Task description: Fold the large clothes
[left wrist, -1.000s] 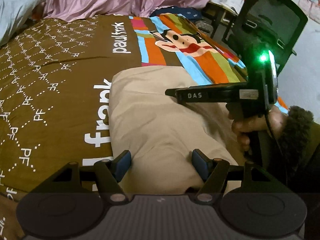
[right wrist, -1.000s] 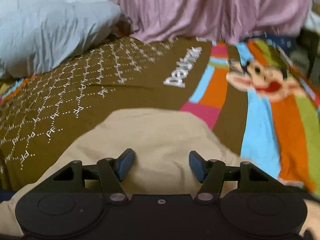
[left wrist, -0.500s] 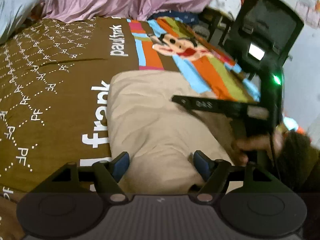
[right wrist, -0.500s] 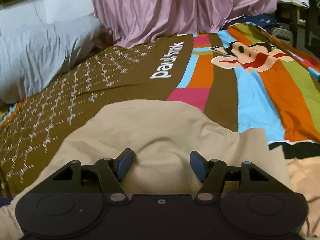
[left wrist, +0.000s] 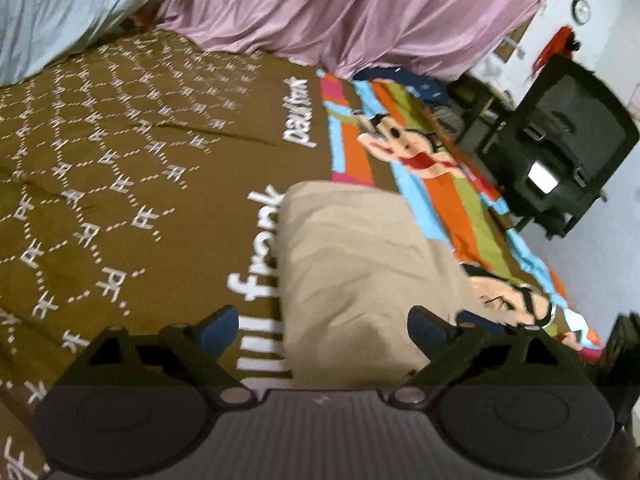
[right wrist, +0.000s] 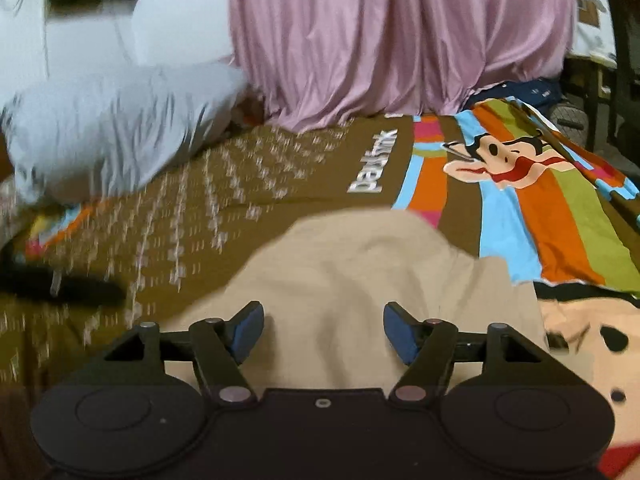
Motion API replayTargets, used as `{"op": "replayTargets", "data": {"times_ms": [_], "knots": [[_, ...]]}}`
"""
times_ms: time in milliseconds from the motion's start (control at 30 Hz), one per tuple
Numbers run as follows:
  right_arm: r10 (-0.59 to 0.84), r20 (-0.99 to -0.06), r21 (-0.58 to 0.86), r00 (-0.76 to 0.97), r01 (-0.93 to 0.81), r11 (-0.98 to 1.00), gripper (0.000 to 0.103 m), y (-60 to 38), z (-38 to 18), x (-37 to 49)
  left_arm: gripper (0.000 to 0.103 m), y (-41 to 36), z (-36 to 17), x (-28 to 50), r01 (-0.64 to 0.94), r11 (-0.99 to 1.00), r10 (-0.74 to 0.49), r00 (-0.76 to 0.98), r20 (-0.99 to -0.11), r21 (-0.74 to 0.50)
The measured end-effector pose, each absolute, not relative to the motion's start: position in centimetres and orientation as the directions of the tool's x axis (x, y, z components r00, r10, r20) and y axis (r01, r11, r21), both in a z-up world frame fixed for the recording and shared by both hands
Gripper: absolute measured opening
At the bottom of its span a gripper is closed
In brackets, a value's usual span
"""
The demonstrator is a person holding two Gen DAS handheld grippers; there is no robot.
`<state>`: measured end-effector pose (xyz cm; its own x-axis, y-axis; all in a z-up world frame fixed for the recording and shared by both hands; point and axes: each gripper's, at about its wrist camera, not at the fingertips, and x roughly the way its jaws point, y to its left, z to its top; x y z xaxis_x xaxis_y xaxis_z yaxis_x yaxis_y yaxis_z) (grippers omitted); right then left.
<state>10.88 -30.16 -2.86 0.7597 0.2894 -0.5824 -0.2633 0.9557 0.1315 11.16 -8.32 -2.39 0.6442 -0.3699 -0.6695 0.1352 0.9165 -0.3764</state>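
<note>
Both the left gripper (left wrist: pixel 322 326) and right gripper (right wrist: pixel 323 328) are opening, empty, above the folded beige fabric garment (left wrist: pixel 360 264). Risk: an opening jaw snags loose cloth, undoing the fold.

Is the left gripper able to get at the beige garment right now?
Probably yes. The left gripper is opening, nothing between its jaws, and the folded beige garment lies just ahead on the bedspread with nothing in the way.

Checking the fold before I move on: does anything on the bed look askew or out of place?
Nothing stands out. The beige garment lies as a compact folded bundle on the brown bedspread, edges fairly even. Both grippers' jaws are opening, with nothing pinched between them.
</note>
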Motion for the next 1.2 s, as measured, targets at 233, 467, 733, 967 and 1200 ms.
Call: {"op": "replayTargets", "data": {"times_ms": [233,467,733,967,1200], "knots": [[0.200,-0.623,0.119,0.756,-0.162,0.980,0.071,-31.2,-6.2,9.1,0.097,-8.5,-3.2,11.0,0.099,0.938,-0.319,0.618,-0.719,-0.331],[0.188,-0.618,0.138,0.763,-0.129,0.982,0.070,-32.0,-7.9,8.4,0.097,-8.7,-3.1,10.4,0.107,0.943,-0.312,0.616,-0.723,-0.316],[0.193,-0.602,0.156,0.774,-0.123,0.980,0.070,-32.3,-8.1,8.1,0.098,-8.9,-3.1,10.1,0.104,0.944,-0.310,0.615,-0.726,-0.314],[0.202,-0.526,0.226,0.826,-0.093,0.970,0.069,-32.8,-5.3,7.3,0.099,-8.3,-3.2,10.9,0.065,0.939,-0.299,0.635,-0.712,-0.336],[0.283,-0.530,0.176,0.800,-0.222,0.959,0.069,-31.1,-3.6,7.3,0.098,-9.5,-4.6,12.0,0.123,0.918,-0.376,0.573,-0.729,-0.377]]}}
